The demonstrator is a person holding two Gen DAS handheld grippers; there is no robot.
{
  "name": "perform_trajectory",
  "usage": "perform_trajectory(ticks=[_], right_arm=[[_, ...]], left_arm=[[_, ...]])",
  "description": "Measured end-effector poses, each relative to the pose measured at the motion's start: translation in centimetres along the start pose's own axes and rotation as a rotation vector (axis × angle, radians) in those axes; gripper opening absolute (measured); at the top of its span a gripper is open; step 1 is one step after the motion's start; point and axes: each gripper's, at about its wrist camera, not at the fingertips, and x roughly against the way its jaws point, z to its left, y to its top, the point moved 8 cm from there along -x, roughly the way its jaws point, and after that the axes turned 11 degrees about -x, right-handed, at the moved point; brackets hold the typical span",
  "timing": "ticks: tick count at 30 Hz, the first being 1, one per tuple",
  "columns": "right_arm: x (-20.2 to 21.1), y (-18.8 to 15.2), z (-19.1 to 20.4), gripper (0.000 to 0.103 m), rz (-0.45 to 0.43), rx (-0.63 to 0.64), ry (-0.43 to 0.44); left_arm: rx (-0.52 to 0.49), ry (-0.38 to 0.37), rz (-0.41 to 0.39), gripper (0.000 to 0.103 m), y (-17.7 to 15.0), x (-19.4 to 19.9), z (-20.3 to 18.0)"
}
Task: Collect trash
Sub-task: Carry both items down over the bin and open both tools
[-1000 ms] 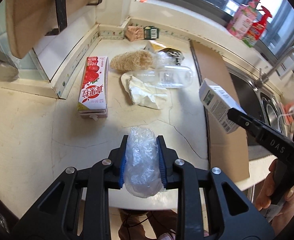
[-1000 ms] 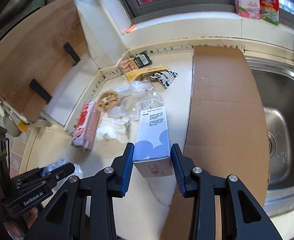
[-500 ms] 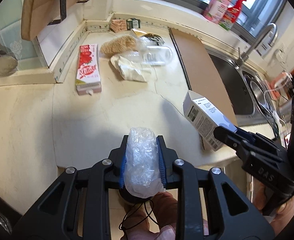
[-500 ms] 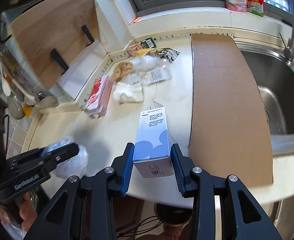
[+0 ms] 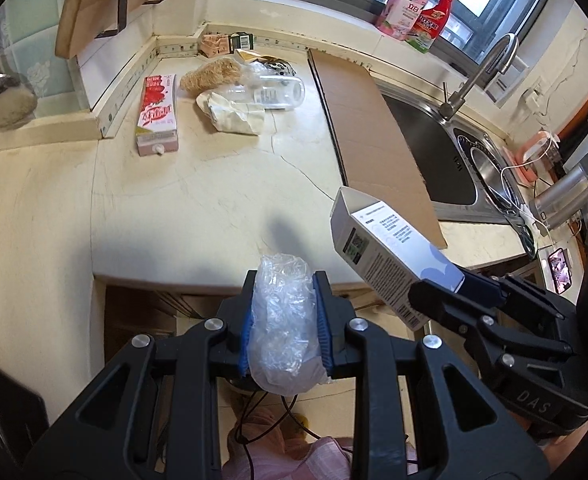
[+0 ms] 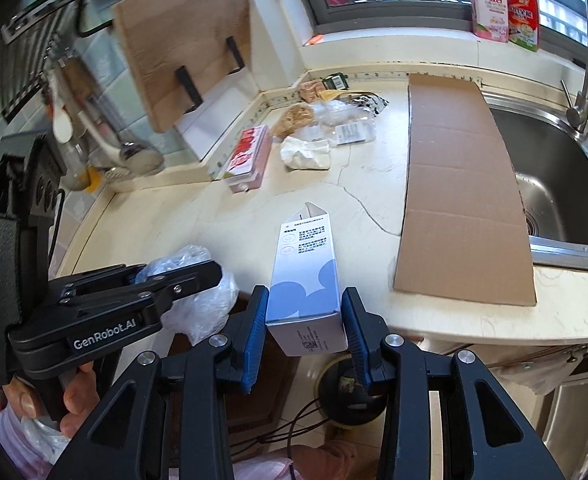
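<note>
Kitchen counter point(image 5: 214, 184) is cream stone w/ a crack, set under a window, w/ a steel sink point(image 6: 553, 168) at 3 o'clock in the right view. Left gripper point(image 5: 284, 320) has its fingers shut tight on a ball of clear plastic wrap point(image 5: 284, 320), held out past the counter's front edge. Right gripper point(image 6: 305, 328) has its fingers squeezed on a white and blue carton point(image 6: 305, 276), also off the counter, its open top tipped toward 12 o'clock. So 2 bits of trash are picked up, but not dropped anywhere yet. A round dark thing on the floor point(image 6: 347, 388) under the carton could be the bin, but it is too hidden to tell. Lots is left. At 11 o'clock in the left view lies a red strawberry milk box point(image 5: 157, 114), flat on its side. Near it at 12 o'clock sit a crumpled white paper point(image 5: 234, 114), a clear bottle point(image 5: 278, 94) on its side, a brown fuzzy scrub pad point(image 5: 210, 74) and some wrappers point(image 5: 250, 56) by the wall. A flat cardboard sheet point(image 5: 369, 136) lies along the sink edge at 1 o'clock. Task looks approx. at an early stage, w/ most trash not yet grabbed.
</note>
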Motion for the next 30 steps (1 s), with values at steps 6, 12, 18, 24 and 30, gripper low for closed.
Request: perform_trajectory(ticks=[6, 12, 18, 24, 30], right_arm=[[2.2, -2.5, -1.1, 0.037, 0.017, 0.017, 0.034], [2.6, -6.5, -3.9, 0.037, 0.059, 0.016, 0.034], [0.7, -11.2, -7.1, 0.037, 0.122, -0.016, 0.028], [-3.7, -15.2, -10.0, 0.037, 0.182, -0.043, 0.027], [-10.4, -19.2, -13.4, 0.037, 0.265, -0.080, 0.000]], left_arm=[[0.044, 0.010, 0.026, 0.023, -3.2, 0.3, -1.9], [0.073, 0.023, 0.070, 0.023, -7.5, -1.1, -3.6], [0.080, 0.052, 0.127, 0.023, -12.1, -4.5, -4.3], [0.097, 0.074, 0.172, 0.023, -16.0, -9.5, -3.5], [0.123, 0.077, 0.243, 0.023, -19.9, -16.3, -1.7]])
